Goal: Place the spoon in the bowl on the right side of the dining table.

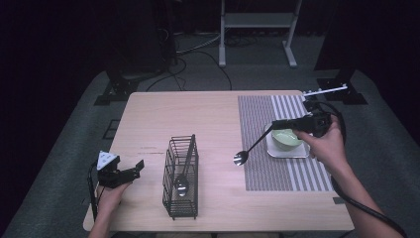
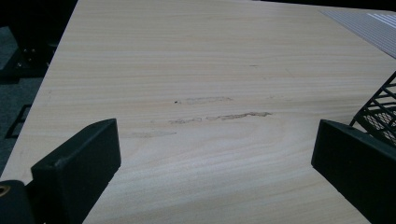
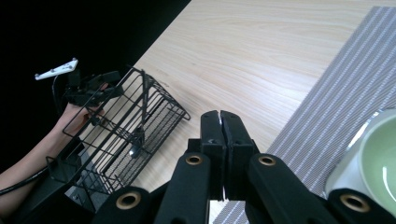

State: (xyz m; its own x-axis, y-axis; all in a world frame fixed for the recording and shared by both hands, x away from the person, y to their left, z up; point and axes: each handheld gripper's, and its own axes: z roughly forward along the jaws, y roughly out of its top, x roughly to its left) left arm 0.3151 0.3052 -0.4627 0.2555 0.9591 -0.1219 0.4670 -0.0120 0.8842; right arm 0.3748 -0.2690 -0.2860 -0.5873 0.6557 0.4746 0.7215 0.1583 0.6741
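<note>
Right claw [image 1: 275, 124] was clamped shut on the dark handle of a ladle [image 1: 241, 157], holding it out over the striped placemat [image 1: 282, 173] on the right half of the surface [image 1: 208, 114]. From the high view, the handle ran down and to the left from the claw, and the shiny round bowl of the ladle hung at the placemat's left edge, near the bare wood and well to the right of the wire basket [image 1: 181, 171]. In the right gripper view the two black jaws stood pressed together with hardly a slit between them. Just beside that claw, a pale green bowl [image 1: 287, 139] sat on a white square plate [image 1: 288, 151] on the placemat; the same bowl [image 3: 380, 163] showed at the right edge of the right gripper view.

Left claw [image 1: 130, 172] rested low at the near left part of the surface, held in the person's left hand [image 1: 111, 196], its jaws spread wide with nothing between them. The left gripper view showed both pads apart over bare, lightly scuffed wood, with a corner of the basket [image 2: 380, 112] at the right. Upright inside the black wire basket stood another spoon [image 1: 181, 184], bowl end down. The basket stood near the left claw, not touching it.
</note>
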